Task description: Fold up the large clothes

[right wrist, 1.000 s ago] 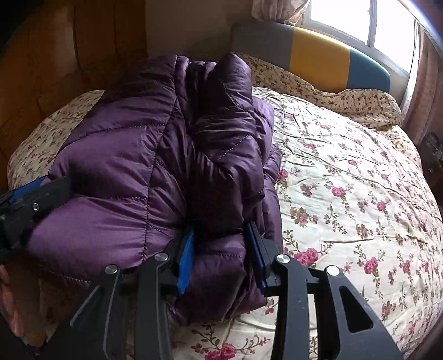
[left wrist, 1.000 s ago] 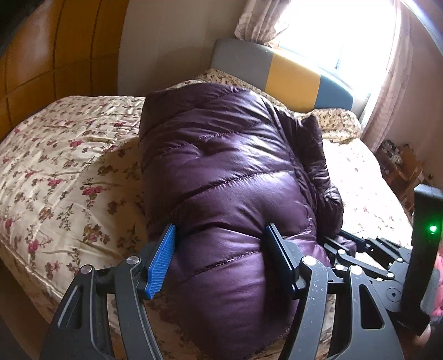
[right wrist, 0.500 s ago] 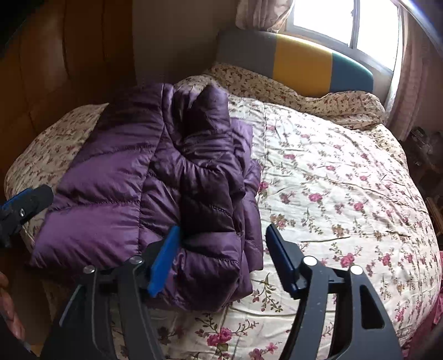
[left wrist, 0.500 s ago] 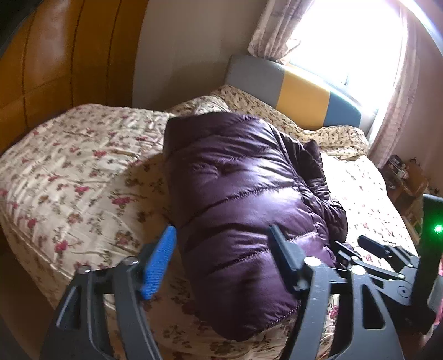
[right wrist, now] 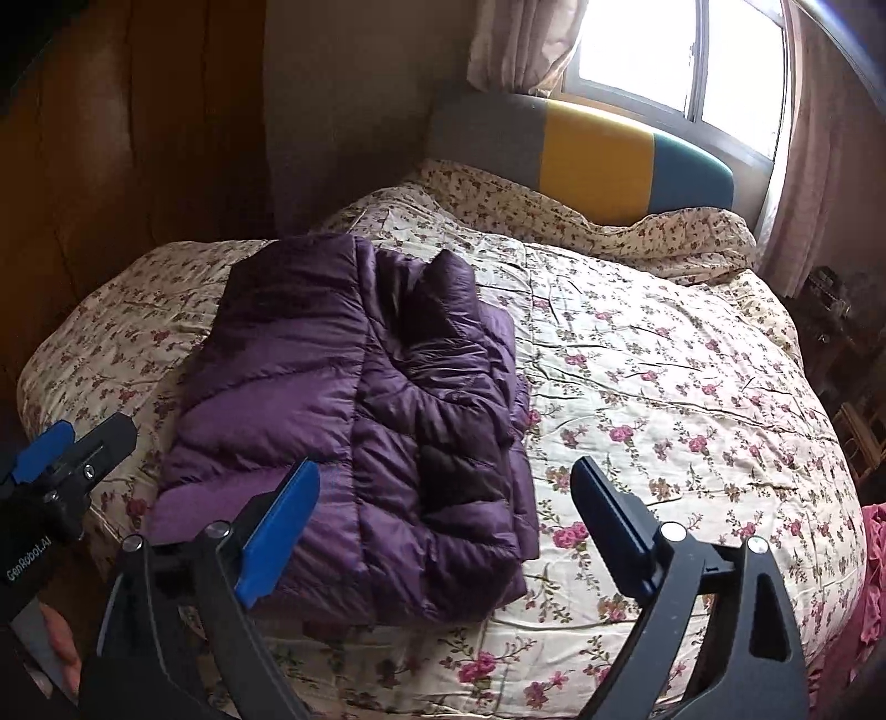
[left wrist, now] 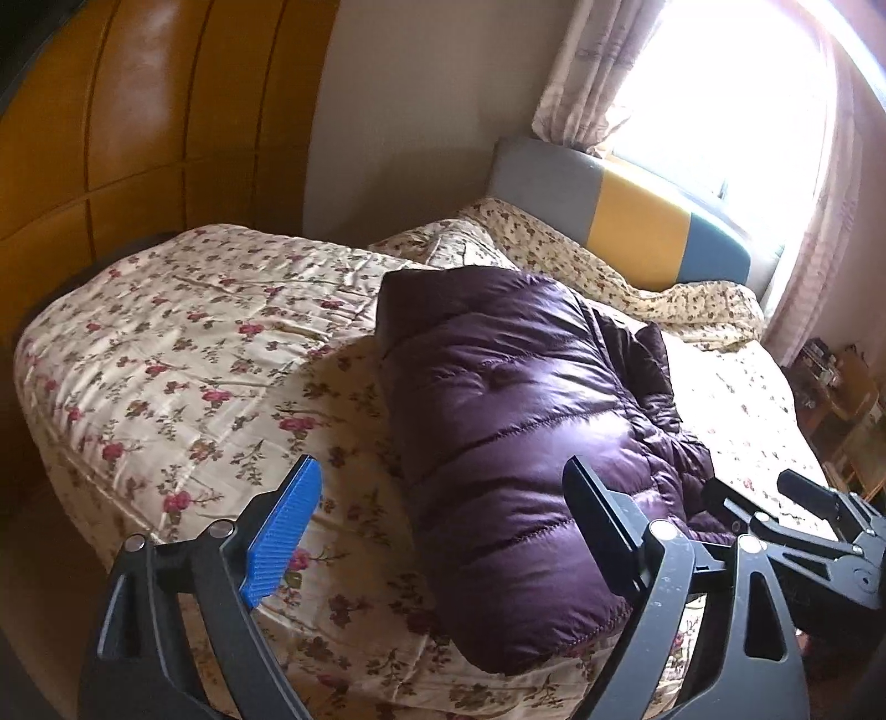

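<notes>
A floral bed (right wrist: pixel 664 376) fills the room below a striped headboard (right wrist: pixel 598 160) and bright window (right wrist: pixel 681 50). The folded purple jacket (right wrist: pixel 360 421) lies on its near left part. Both the left gripper (left wrist: pixel 443 531) and right gripper (right wrist: pixel 446 531) have just spread wide, empty, above it. The shelf (left wrist: pixel 841 399) clutter is indistinct.

**Both grippers release the folded jacket and draw back**

A second ago the left gripper (left wrist: pixel 443 531) and the right gripper (right wrist: pixel 446 531) each pinched the near edge of the purple down jacket (right wrist: pixel 354 410). Their jaws have just been opening and now stand wide, the pads clear of the fabric. Both views have risen and pulled away, so the jacket appears smaller and more of the floral bedspread (right wrist: pixel 664 376) shows around it.
</notes>
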Demonstrator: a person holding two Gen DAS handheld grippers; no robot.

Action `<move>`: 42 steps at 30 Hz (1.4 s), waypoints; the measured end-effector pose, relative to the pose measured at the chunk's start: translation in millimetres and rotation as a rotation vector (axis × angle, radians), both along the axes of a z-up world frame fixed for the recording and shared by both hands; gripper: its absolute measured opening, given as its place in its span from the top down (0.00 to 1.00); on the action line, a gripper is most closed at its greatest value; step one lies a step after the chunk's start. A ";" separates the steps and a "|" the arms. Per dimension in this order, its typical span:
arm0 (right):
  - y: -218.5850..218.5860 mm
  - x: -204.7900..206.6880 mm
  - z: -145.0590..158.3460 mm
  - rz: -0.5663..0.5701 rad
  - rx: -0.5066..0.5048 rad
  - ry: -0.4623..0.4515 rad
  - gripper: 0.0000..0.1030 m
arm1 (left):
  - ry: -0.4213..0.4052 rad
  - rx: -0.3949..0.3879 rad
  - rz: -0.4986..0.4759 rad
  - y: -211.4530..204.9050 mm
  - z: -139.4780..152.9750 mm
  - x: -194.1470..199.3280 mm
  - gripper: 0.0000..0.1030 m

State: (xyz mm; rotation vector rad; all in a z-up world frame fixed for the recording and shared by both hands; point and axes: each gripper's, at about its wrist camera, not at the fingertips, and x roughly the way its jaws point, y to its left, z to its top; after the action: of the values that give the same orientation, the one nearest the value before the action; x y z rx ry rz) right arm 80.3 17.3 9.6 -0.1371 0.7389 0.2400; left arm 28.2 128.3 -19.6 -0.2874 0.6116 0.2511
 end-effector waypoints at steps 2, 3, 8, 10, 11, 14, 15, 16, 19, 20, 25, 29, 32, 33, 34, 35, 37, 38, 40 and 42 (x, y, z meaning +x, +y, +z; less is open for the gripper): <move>3.3 1.2 3.0 0.001 -0.003 -0.007 0.09 | -0.002 0.010 0.005 0.6 2.4 -0.7 0.07; 3.7 0.3 4.1 0.000 -0.001 -0.010 0.09 | -0.002 0.014 0.007 1.2 3.5 -0.5 0.07; 4.1 -0.8 12.0 -0.008 -0.001 -0.038 0.06 | -0.009 0.035 0.023 1.0 10.7 -2.2 0.03; 4.1 -1.8 11.3 -0.008 -0.007 -0.045 0.05 | -0.005 0.037 0.031 0.5 11.0 -2.6 0.03; 4.1 -1.7 10.2 -0.010 -0.009 -0.043 0.04 | -0.004 0.037 0.032 0.2 10.5 -2.5 0.03; 3.7 -1.9 5.5 -0.010 -0.024 -0.041 0.04 | 0.009 0.045 0.042 -0.5 7.4 -0.8 0.03; 2.9 -1.7 4.7 -0.011 -0.022 -0.039 0.04 | 0.011 0.045 0.041 -0.4 7.1 -0.5 0.03; 1.8 -1.4 3.9 -0.013 -0.019 -0.037 0.04 | 0.010 0.039 0.034 -0.6 6.7 -0.9 0.03; 0.6 -1.0 2.3 -0.017 -0.019 -0.037 0.03 | 0.002 0.031 0.028 -2.3 6.7 -1.5 0.03; 0.2 -0.8 1.9 -0.017 -0.018 -0.037 0.03 | 0.001 0.034 0.024 -3.7 7.1 -1.4 0.03; -3.1 -0.4 -1.1 -0.023 -0.012 -0.026 0.03 | 0.013 0.072 0.019 -13.3 9.1 0.2 0.03; -6.4 -1.8 -3.5 -0.027 -0.012 -0.018 0.03 | 0.005 0.063 0.023 -16.8 10.4 -1.4 0.03; -8.0 -3.3 -5.3 -0.030 -0.019 -0.014 0.03 | 0.013 0.059 0.040 -16.6 11.0 -1.4 0.03; -8.6 -3.6 -5.9 -0.030 -0.018 -0.012 0.03 | 0.016 0.059 0.047 -15.7 11.5 -1.3 0.03; -9.7 -3.9 -6.5 -0.032 -0.017 -0.010 0.03 | 0.018 0.063 0.053 -16.3 12.0 -1.2 0.03; -10.5 -3.8 -7.1 -0.034 -0.017 -0.009 0.03 | 0.019 0.070 0.057 -16.7 12.4 -1.1 0.03; -12.9 -3.4 -8.3 -0.039 -0.014 -0.002 0.03 | 0.019 0.084 0.066 -18.2 12.7 -1.4 0.03; -13.8 -3.2 -8.5 -0.041 -0.012 -0.001 0.03 | 0.017 0.090 0.063 -19.6 12.7 -1.6 0.03; -15.3 -3.0 -8.5 -0.044 -0.009 -0.001 0.03 | 0.014 0.108 0.069 -23.3 13.2 -2.8 0.03; -15.8 -3.1 -8.4 -0.045 -0.010 -0.002 0.03 | 0.017 0.135 0.078 -27.2 13.6 -3.5 0.03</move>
State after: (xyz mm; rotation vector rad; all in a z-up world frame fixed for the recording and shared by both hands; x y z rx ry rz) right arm 77.3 1.5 1.2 -0.1297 0.7409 0.1931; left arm 24.7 101.1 -6.0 -0.1791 0.5977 0.3685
